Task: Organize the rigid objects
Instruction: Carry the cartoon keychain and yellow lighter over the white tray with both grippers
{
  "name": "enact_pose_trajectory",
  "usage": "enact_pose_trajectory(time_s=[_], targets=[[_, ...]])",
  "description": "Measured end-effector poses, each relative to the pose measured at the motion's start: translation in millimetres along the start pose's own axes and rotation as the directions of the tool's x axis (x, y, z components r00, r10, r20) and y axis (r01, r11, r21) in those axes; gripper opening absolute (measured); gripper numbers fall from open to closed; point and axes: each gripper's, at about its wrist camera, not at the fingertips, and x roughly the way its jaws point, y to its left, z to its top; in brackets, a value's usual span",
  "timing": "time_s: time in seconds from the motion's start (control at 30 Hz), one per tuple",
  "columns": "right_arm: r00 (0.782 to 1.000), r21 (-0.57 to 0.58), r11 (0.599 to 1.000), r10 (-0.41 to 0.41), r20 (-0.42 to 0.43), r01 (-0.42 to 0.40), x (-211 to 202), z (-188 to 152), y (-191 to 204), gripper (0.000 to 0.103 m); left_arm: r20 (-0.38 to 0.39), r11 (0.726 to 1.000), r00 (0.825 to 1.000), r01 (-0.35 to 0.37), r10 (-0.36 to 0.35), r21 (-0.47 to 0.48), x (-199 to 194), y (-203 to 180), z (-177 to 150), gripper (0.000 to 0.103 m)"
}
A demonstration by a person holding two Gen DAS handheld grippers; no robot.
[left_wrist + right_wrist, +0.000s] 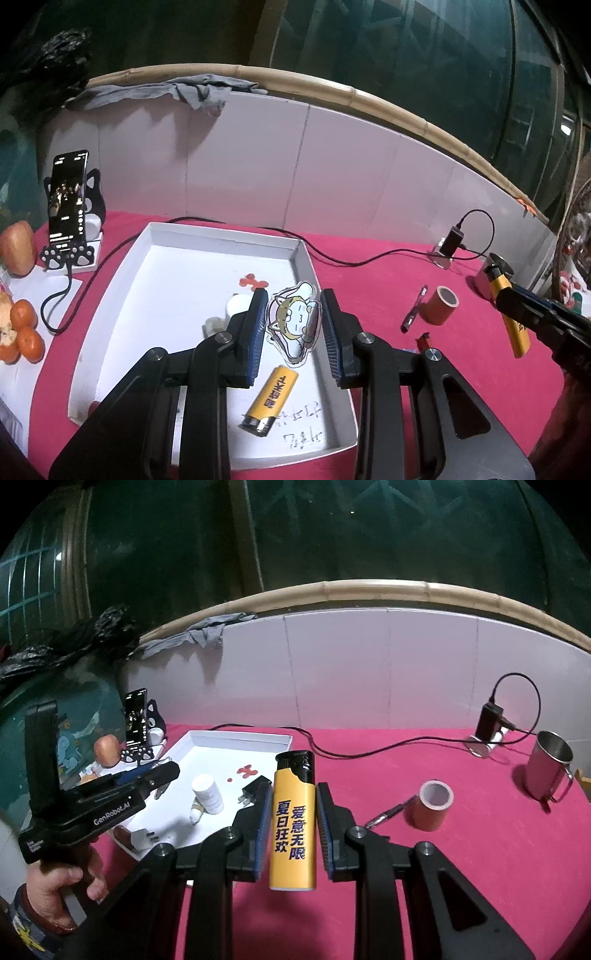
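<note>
We hold two black grippers over a pink table. The right gripper (291,827) clamps an upright yellow plastic lighter with a black cap (293,823), just right of the shallow white cardboard tray (240,734). The left gripper (293,325) pinches a flat clear cartoon-cat charm (293,325) above that tray, where another yellow lighter (271,400) lies.

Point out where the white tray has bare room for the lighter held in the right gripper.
Bare floor lies along the white tray far wall, behind the red marks. The near half is crowded: white bottle, black plug, white plug. The held lighter fits there.
</note>
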Motion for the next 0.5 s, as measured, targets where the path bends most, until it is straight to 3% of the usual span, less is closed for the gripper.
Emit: enact_pose_trajectory(time_s=[0.5], targets=[[0.998, -0.053, 0.997, 0.047, -0.031, -0.048, 28.1, 15.7, 32.7, 0.022, 0.01, 0.997, 0.999, -0.051, 0.051, -0.062, -1.9, 38.5, 3.0, 0.028]])
